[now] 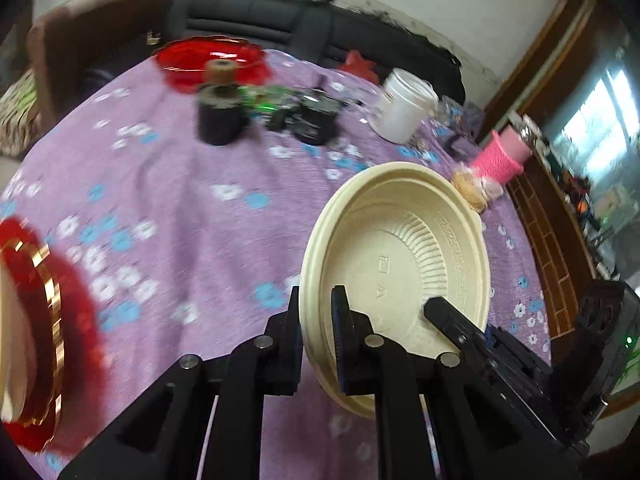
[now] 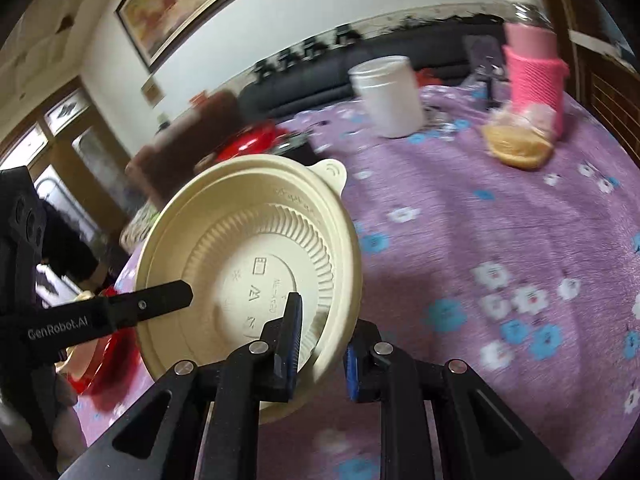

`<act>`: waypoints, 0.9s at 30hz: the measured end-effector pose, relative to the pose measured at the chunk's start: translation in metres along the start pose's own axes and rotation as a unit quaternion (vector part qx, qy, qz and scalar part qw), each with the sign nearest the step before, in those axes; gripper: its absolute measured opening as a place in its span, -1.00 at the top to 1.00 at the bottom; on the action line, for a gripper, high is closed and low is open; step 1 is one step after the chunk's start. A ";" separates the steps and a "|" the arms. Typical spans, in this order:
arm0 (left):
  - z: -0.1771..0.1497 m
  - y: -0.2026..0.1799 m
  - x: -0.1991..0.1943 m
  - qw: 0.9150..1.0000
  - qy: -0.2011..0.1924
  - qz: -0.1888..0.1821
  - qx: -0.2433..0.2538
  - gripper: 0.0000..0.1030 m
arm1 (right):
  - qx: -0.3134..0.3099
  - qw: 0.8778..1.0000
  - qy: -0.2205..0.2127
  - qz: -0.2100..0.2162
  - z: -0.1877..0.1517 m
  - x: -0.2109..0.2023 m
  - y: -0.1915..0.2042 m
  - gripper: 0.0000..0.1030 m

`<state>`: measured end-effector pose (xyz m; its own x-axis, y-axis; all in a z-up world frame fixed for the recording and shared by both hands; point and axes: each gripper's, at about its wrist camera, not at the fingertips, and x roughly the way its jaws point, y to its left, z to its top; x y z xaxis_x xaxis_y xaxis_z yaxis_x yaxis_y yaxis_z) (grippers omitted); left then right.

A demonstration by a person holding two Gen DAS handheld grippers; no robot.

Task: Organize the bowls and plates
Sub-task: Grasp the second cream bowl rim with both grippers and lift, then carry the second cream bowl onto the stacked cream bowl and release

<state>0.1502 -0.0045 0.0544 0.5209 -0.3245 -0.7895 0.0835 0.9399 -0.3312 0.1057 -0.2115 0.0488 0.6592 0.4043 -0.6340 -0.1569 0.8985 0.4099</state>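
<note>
Cream bowl (image 1: pixel 400 264) clamped by both claws; white jar (image 1: pixel 402 106) behind.

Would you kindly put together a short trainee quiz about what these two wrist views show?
1. True or false: the cream bowl lies flat on the purple tablecloth.
2. Which of these stands on the table near the white jar? A. a green kettle B. a pink knitted cup C. a blue bucket
3. Fill in: the left claw and the right claw each straddle the bowl's ____.

Key: 1. False: it is held tilted, off the cloth. 2. B. 3. rim.
</note>
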 end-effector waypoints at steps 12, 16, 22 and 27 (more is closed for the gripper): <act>-0.038 0.088 -0.111 0.992 -0.099 -0.014 -0.073 0.76 | -0.079 0.996 -0.002 0.036 -0.026 -0.021 0.115 0.58; -0.049 0.128 -0.148 0.985 -0.135 -0.004 -0.109 0.73 | -0.102 0.992 0.014 0.069 -0.031 -0.016 0.160 0.57; -0.056 0.178 -0.181 0.975 -0.161 0.031 -0.148 0.67 | -0.147 0.984 0.034 0.093 -0.039 0.002 0.225 0.57; -0.063 0.212 -0.197 0.968 -0.169 0.055 -0.178 0.61 | -0.162 0.978 0.069 0.114 -0.042 0.031 0.266 0.56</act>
<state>0.0113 0.2520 0.1073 0.7627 -0.1141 -0.6366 -0.2550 0.8515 -0.4581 0.0536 0.0474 0.1107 0.4772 0.5992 -0.6428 -0.5282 0.7802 0.3352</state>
